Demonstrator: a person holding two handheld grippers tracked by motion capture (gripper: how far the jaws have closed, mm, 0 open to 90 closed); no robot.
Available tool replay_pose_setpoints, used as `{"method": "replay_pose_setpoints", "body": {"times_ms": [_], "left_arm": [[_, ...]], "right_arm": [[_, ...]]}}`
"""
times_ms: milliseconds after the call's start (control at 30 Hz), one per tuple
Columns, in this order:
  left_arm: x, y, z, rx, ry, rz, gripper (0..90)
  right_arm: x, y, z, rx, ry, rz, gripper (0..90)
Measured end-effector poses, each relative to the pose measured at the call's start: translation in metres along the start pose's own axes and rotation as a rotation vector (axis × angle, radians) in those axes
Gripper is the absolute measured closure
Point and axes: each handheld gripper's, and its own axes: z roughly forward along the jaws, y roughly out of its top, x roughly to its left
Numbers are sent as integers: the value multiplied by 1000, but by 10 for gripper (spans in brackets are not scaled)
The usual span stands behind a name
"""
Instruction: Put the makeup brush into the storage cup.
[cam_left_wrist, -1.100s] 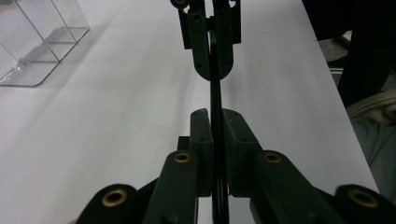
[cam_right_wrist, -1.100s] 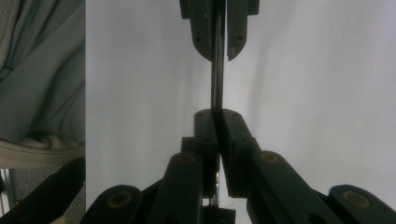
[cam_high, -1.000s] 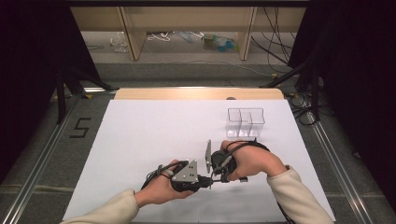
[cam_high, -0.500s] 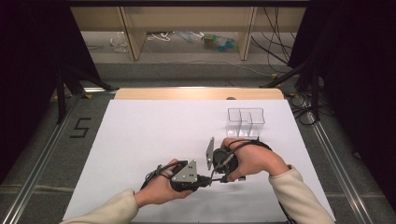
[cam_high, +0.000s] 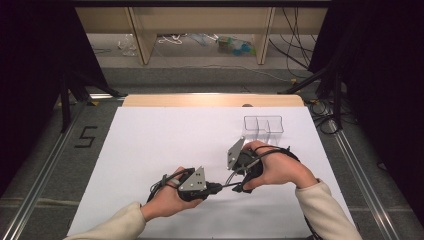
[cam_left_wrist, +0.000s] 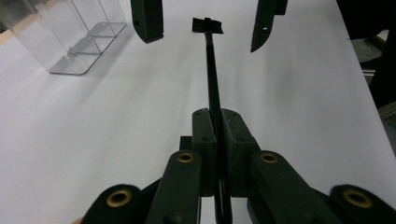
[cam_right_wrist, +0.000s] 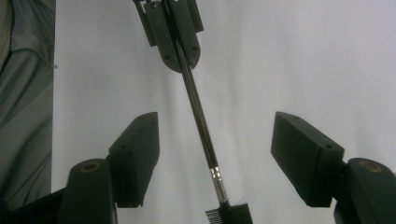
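Left tool (cam_left_wrist: 217, 140) clamped the brow comb-brush (cam_left_wrist: 210, 70) by its handle above the table's (cam_high: 150, 145) near edge, its head between the right tool's (cam_right_wrist: 215, 154) gaping jaws, where closing off-center might knock it askew.

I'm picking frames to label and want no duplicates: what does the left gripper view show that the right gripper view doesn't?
Left gripper view alone: the clear compartment box on the white table cover, and the left gripper from behind, shut on the brush handle.

Right gripper view alone: the brush's comb teeth and metal ferrule, plus a grey sleeve.

Both: the thin black brush, the left gripper clamping it, and the right gripper open around its head end.
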Motion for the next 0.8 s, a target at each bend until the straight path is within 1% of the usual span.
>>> {"method": "replay_pose_setpoints", "body": {"times_ms": [33,67,133,167,200,300,333,400,467,500,633,733,800], "left_arm": [[1,0,-1,-4,4,-2,849],[2,-1,-2,-3,8,1,849],[3,-1,-3,-11,15,-7,849],[3,-1,-4,-14,22,-8,849],[4,-2,-4,-12,21,-9,849],[5,-1,-5,-19,36,-15,849],[5,-1,-6,-21,40,-15,849],[6,-1,-6,-28,46,-25,849],[6,-2,-7,-35,59,-35,850],[7,-2,-7,-39,65,-42,849],[9,-2,-9,-50,90,-62,849],[11,-2,-10,-63,96,-74,849],[11,-2,-11,-66,105,-81,849]], "right_arm": [[0,-2,-1,-16,3,8,302],[-1,-4,-2,-40,1,-1,300],[-2,-7,-6,-97,-19,9,287],[-2,-8,-8,-122,-32,22,283],[-2,-10,-10,-139,-41,33,277],[-4,-14,-14,-203,-76,42,263],[-3,-15,-15,-216,-76,46,264],[-2,-17,-15,-244,-96,51,264],[-1,-20,-15,-288,-120,71,264],[-1,-22,-16,-311,-123,80,264],[1,-28,-17,-415,-164,125,261],[2,-33,-15,-456,-193,139,260],[3,-35,-15,-472,-204,151,261]]}}
